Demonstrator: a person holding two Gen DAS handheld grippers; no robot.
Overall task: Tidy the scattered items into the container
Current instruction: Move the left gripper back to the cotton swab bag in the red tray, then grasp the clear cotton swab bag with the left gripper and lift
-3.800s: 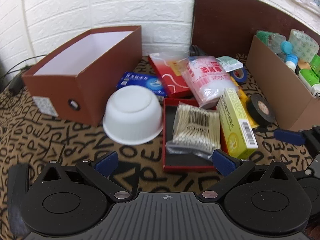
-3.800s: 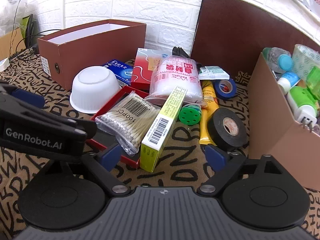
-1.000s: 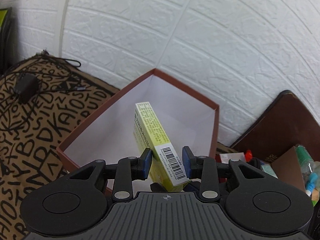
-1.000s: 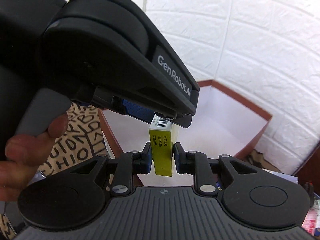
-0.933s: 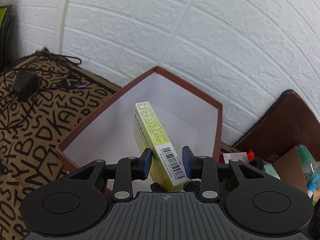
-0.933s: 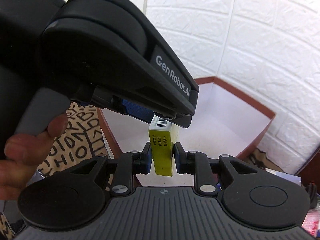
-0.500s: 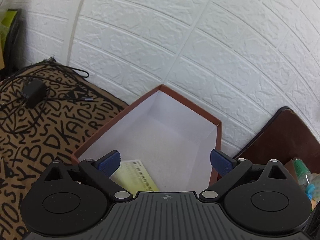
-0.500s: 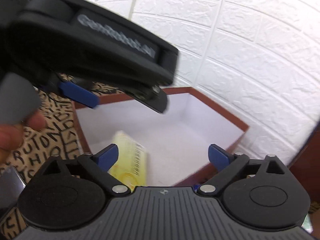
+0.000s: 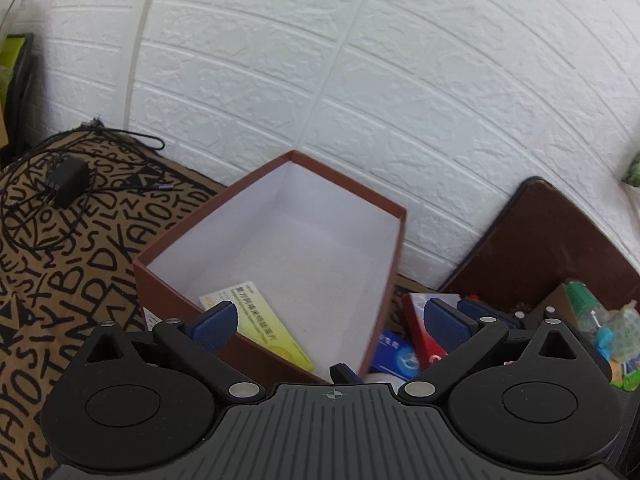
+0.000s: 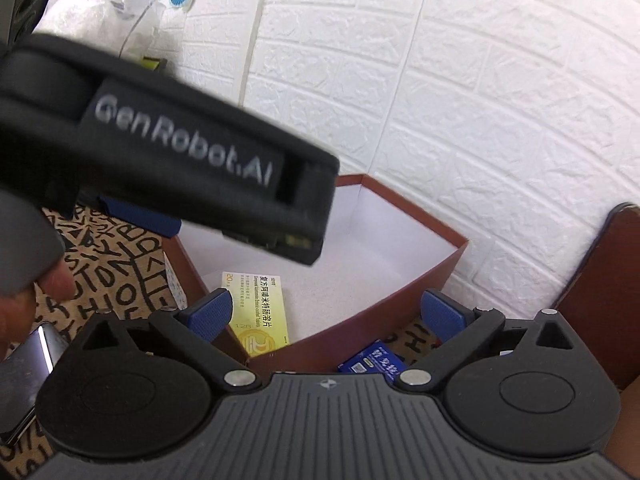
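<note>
Now the yellow box is lying flat inside the brown container, at the lower middle of the frame. The left gripper is standing wide open and empty; the right gripper is opening, also empty.

The box looks like matt brown card, lined with smooth white paper. Inside it, the yellow carton is slightly glossy printed card. Behind the box, the wall is rough, white, brick-embossed.
</note>
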